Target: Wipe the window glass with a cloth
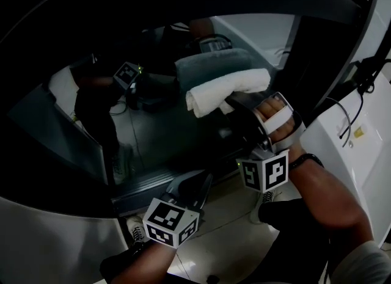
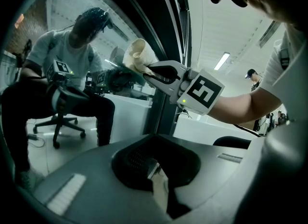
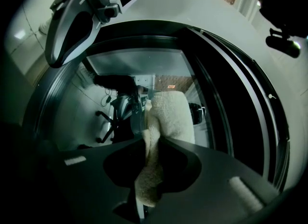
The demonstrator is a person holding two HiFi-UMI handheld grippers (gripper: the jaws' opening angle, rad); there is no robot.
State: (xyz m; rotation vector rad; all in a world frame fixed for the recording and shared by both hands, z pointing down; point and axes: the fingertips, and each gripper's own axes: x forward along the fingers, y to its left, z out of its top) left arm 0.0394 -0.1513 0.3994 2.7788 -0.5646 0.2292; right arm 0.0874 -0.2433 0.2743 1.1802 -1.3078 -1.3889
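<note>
My right gripper [image 1: 237,102] reaches up to the middle of the head view, its jaws pinched tight on a folded cloth [image 1: 226,90]. In its own view the cloth runs down between the two jaws at lower centre. My right hand [image 1: 278,121] grips the handle just behind, fingers [image 1: 272,113] wrapped round it. My bare right forearm [image 1: 330,200] slants down to the lower right corner. My left gripper [image 1: 194,185] sits low at bottom centre, pointing up and to the right, with its marker cube [image 1: 171,222] nearest me. Its jaws are pressed together with nothing between them. My left wrist [image 1: 143,264] leaves the bottom edge.
</note>
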